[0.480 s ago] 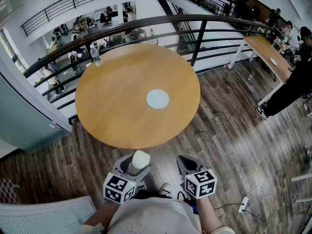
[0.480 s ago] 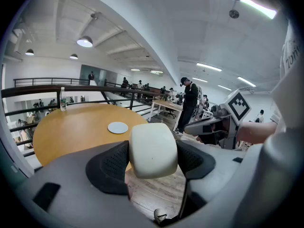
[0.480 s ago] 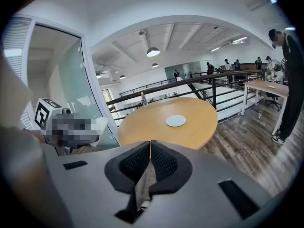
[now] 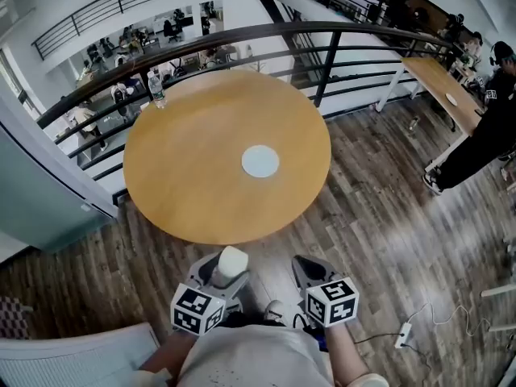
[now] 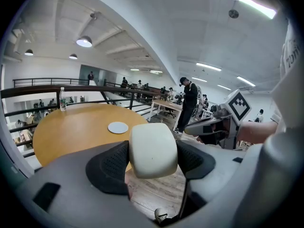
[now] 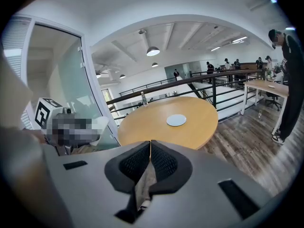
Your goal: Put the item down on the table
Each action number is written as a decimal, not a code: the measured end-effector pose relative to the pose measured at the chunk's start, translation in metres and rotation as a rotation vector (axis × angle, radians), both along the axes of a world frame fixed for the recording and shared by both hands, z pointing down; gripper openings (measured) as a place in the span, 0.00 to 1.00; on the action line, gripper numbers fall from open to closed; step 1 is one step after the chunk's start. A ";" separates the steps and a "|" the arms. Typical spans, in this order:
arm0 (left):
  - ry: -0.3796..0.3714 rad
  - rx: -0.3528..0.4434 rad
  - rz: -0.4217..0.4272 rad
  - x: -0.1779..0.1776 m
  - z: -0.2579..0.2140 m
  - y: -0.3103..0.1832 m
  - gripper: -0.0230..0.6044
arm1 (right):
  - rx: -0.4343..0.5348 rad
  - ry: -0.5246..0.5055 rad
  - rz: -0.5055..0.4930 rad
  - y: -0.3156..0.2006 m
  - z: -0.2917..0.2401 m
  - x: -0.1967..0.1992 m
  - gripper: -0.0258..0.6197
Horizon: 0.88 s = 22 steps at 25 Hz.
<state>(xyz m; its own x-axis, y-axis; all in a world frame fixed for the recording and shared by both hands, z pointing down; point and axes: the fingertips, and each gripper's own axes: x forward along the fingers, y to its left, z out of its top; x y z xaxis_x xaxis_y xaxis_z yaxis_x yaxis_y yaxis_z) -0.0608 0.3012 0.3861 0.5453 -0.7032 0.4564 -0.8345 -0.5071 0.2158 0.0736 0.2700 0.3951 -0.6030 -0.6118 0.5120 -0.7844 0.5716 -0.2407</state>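
A rounded white block (image 5: 153,150) sits clamped between the black pads of my left gripper (image 5: 153,160). From the head view the same white block (image 4: 231,262) shows above the left gripper (image 4: 219,276), held close to the person's body and short of the near edge of the round wooden table (image 4: 193,176). My right gripper (image 4: 304,271) hangs beside it, over the floor. Its pads meet with nothing between them in the right gripper view, right gripper (image 6: 150,152). A pale round coaster (image 4: 260,161) lies near the table's middle.
A water bottle (image 4: 156,89) stands at the table's far left edge, by the curved black railing (image 4: 322,31). A person in black (image 4: 484,135) stands at the right near a long desk (image 4: 442,87). A glass partition (image 4: 32,192) stands at the left. Cables (image 4: 419,325) lie on the wooden floor.
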 end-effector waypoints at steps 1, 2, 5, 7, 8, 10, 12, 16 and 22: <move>-0.002 0.001 0.000 -0.001 0.000 0.000 0.55 | 0.000 0.002 0.001 0.000 0.000 0.000 0.08; -0.003 0.001 0.001 -0.002 0.001 0.000 0.55 | 0.001 0.004 0.001 0.000 0.001 -0.001 0.08; -0.001 -0.001 0.009 -0.003 0.002 0.001 0.55 | 0.003 0.005 0.012 0.000 0.000 -0.003 0.08; 0.003 -0.004 0.018 -0.006 0.002 0.001 0.55 | 0.004 -0.003 0.032 -0.001 -0.001 -0.005 0.08; 0.004 -0.005 0.023 -0.008 0.002 0.001 0.55 | 0.003 -0.006 0.044 -0.002 -0.001 -0.007 0.08; 0.001 -0.006 0.032 -0.013 0.004 0.000 0.55 | 0.003 -0.004 0.063 -0.003 0.000 -0.010 0.08; -0.003 -0.007 0.045 -0.018 0.005 0.000 0.55 | 0.006 0.004 0.078 -0.003 -0.001 -0.013 0.08; 0.007 -0.003 0.084 -0.027 0.005 0.004 0.55 | 0.014 0.009 0.111 -0.001 -0.004 -0.020 0.08; 0.002 -0.003 0.124 -0.050 0.014 0.013 0.55 | 0.017 0.015 0.152 0.008 0.002 -0.038 0.08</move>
